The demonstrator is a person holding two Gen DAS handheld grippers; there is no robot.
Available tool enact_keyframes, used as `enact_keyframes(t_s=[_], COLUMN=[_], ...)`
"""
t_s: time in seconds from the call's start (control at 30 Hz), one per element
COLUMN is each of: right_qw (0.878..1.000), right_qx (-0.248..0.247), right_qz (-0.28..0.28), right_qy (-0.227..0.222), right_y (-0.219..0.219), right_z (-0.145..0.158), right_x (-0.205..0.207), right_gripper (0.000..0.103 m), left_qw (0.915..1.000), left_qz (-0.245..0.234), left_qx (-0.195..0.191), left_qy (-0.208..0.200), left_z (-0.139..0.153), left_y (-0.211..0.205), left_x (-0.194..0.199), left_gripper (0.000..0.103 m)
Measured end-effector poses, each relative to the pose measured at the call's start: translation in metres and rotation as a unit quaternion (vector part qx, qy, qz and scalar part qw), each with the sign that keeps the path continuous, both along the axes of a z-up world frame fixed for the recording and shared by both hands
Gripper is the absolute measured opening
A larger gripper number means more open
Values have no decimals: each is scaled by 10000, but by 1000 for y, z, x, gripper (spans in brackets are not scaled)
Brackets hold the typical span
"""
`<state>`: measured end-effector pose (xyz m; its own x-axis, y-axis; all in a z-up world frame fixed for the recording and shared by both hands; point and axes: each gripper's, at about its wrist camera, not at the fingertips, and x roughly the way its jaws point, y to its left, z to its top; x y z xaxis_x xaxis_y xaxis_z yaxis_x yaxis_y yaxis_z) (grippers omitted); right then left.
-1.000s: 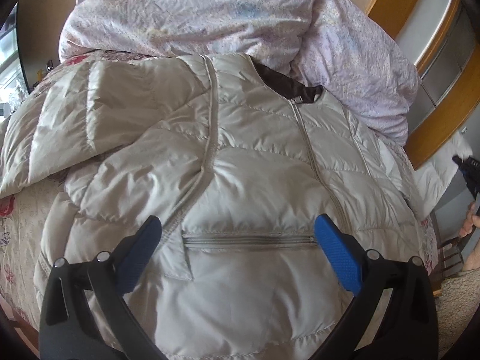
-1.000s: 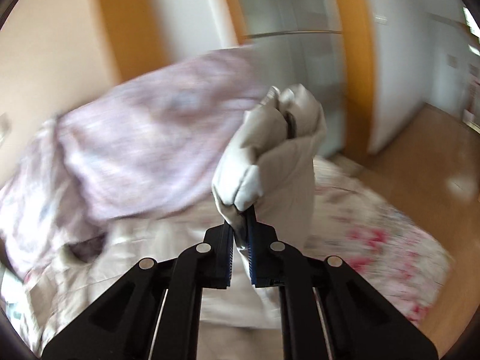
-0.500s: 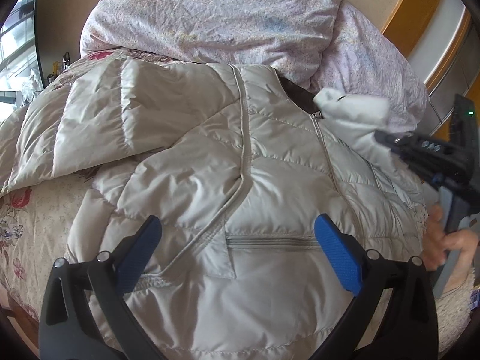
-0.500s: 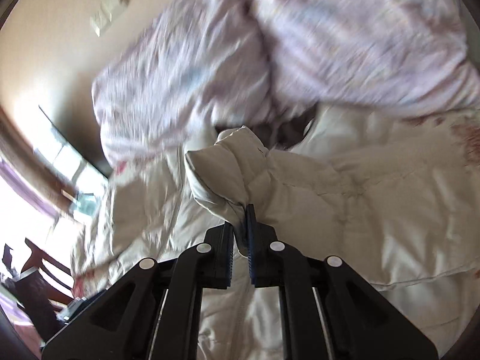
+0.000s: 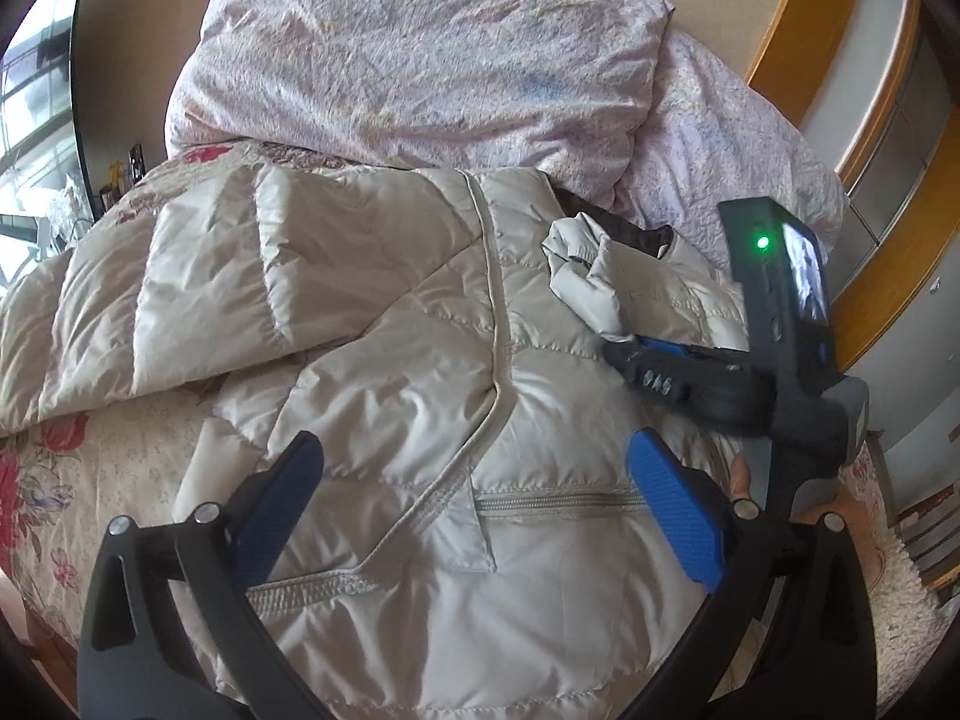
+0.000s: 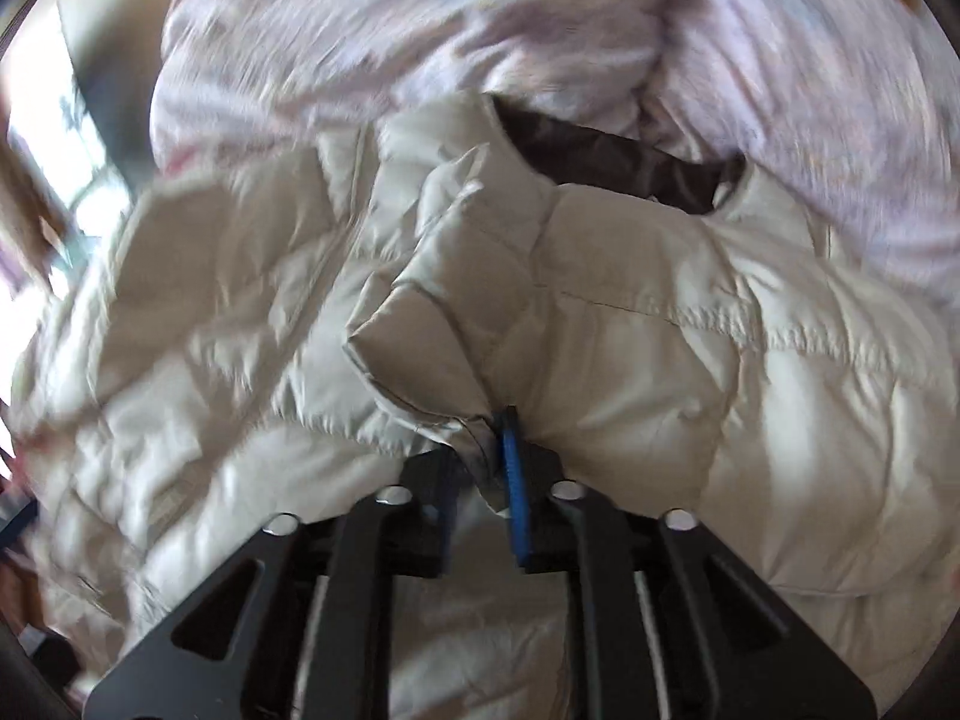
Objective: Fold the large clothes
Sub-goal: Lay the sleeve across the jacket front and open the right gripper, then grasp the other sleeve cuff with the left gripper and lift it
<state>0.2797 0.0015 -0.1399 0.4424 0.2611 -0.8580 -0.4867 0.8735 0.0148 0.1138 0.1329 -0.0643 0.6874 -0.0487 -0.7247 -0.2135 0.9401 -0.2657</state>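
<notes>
A beige quilted puffer jacket (image 5: 420, 390) lies front-up on the bed, its dark-lined collar (image 5: 636, 234) toward the pillows. My left gripper (image 5: 474, 447) hovers open over the pocket zip (image 5: 558, 501), nothing between its blue pads. My right gripper (image 5: 624, 348) comes in from the right over the jacket's chest with the sleeve cuff (image 5: 582, 276). In the right wrist view, the right gripper (image 6: 480, 468) is opening its jaws. The cuff's edge (image 6: 474, 438) still sits between them, leaning on the right pad. The sleeve (image 6: 480, 300) is bunched on the jacket (image 6: 750, 360).
A lilac duvet (image 5: 420, 60) is heaped at the head of the bed behind the collar. Floral bedsheet (image 5: 36, 480) shows at the left. A wooden-framed wardrobe (image 5: 888, 240) and a pale rug (image 5: 900, 630) lie to the right. A hand (image 5: 741, 474) holds the right tool.
My right gripper swung in from the right and down, carrying the sleeve over the jacket's chest, and its jaws have parted. The left gripper stayed open and drew back slightly.
</notes>
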Motion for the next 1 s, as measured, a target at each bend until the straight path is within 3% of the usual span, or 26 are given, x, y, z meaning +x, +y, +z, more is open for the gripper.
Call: enact_keyframes(t_s=[0.03,0.07,0.2,0.3,0.37,0.47,0.57,0.7,0.87,1.0], right_qw=[9999,9998,9968,9923,9885,9823,9794,9793,9780,9756], right_qx=[70,102,677,962,992,780,351,-201,-329,-442], right_qz=[116,179,213,-479,-1002,-1686,-1964,-2014,-2058,-2130], right_qy=[8,-56,-368,-615,-554,-250,305,18,-121,-306], right_y=[-1,1,-19,-47,-66,-85,-86,-68,-68,-66], right_z=[2,5,34,47,46,28,-8,-19,-23,-27], right_x=[-6,-9,-26,-12,5,35,55,57,56,56], right_gripper=[80,86,79,79,79,79,80,84,89,101], left_qw=[10000,10000,9999,9996,9994,9990,9985,9980,9968,9933], left_qz=[-11,-21,-23,50,89,165,229,345,592,938], left_qx=[-6,-21,-119,-236,-305,-361,-422,-424,-328,-444], left_qy=[-5,-2,60,133,170,205,259,332,416,499], left_z=[1,1,1,-1,-3,-4,-6,-7,-8,-11], left_y=[0,1,6,13,18,25,31,38,57,88], left_x=[-1,-1,-4,-7,-10,-13,-15,-18,-24,-35], left_gripper=[101,101,101,101,101,101,101,101,101,101])
